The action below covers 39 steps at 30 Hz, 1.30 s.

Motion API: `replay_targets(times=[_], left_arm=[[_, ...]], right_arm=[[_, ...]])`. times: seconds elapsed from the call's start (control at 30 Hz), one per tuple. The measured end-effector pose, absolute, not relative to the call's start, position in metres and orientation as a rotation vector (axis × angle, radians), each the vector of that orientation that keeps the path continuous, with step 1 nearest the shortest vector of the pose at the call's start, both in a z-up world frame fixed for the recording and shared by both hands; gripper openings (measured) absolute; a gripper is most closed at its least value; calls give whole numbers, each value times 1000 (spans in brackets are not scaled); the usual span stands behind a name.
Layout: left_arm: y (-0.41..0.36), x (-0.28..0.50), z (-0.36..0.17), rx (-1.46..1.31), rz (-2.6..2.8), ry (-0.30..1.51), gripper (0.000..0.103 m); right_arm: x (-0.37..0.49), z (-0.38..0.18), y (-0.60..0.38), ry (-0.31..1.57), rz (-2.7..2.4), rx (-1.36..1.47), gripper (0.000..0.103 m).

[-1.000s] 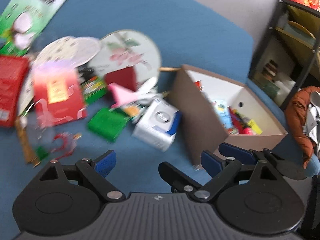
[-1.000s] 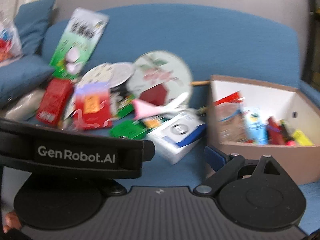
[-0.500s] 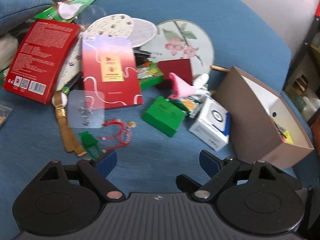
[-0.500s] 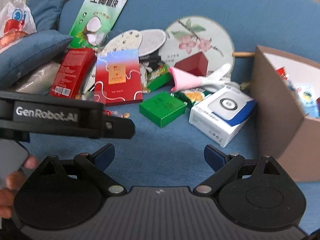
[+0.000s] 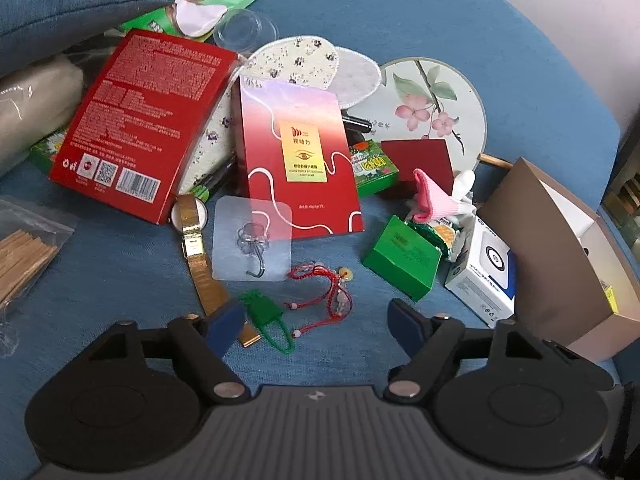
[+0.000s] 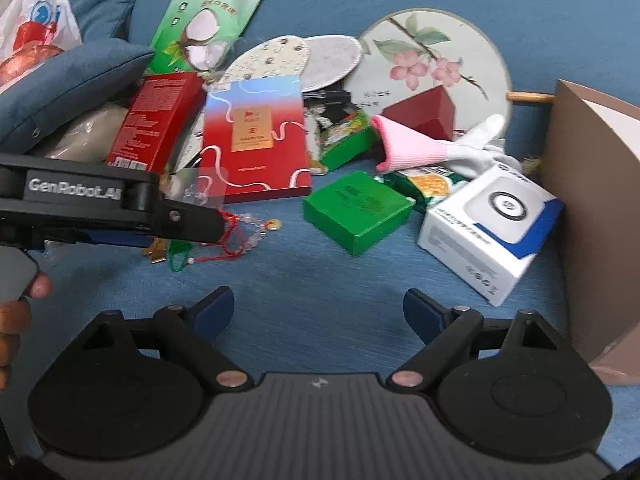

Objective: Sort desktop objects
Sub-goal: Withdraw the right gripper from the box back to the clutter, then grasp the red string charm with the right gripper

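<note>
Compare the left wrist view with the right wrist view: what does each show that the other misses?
Left wrist only: the bag of wooden sticks, the gold watch in full, and the left tongs open over the green clip. Right wrist only: the printed plastic bag and the right tongs, open. Both: red bracelet, green box, white box, cardboard box.

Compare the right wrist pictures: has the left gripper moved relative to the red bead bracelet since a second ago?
Yes. The left gripper has come down and now sits over the red bead bracelet, jaws closing, nothing gripped.
</note>
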<state>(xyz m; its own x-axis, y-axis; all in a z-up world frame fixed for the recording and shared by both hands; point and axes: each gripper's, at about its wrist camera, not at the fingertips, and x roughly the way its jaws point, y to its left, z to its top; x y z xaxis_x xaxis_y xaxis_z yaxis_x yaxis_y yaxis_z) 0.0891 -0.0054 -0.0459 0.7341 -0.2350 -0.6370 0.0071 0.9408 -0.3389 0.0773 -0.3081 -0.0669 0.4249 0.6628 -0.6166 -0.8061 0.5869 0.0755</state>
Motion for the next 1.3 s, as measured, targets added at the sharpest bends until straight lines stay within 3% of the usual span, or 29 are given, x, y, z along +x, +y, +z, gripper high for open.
replay_targets(times=[0.17, 0.3, 0.53, 0.73, 0.8, 1.3], left_arm=[[-6, 92, -50, -326, -155, 746, 63], [3, 89, -47, -325, -146, 736, 59], [29, 74, -45, -314, -130, 755, 43], [43, 71, -51, -361, -113, 790, 34], [41, 71, -51, -357, -120, 786, 34], [-1, 99, -60, -255, -133, 747, 40]], right_arm=[[74, -68, -300, 648, 949, -265, 78], [72, -67, -291, 642, 979, -259, 62], [68, -62, -262, 593, 1042, -256, 47], [77, -66, -237, 618, 1054, -241, 19], [75, -67, -237, 614, 1056, -259, 1], [74, -70, -321, 649, 933, -219, 0]])
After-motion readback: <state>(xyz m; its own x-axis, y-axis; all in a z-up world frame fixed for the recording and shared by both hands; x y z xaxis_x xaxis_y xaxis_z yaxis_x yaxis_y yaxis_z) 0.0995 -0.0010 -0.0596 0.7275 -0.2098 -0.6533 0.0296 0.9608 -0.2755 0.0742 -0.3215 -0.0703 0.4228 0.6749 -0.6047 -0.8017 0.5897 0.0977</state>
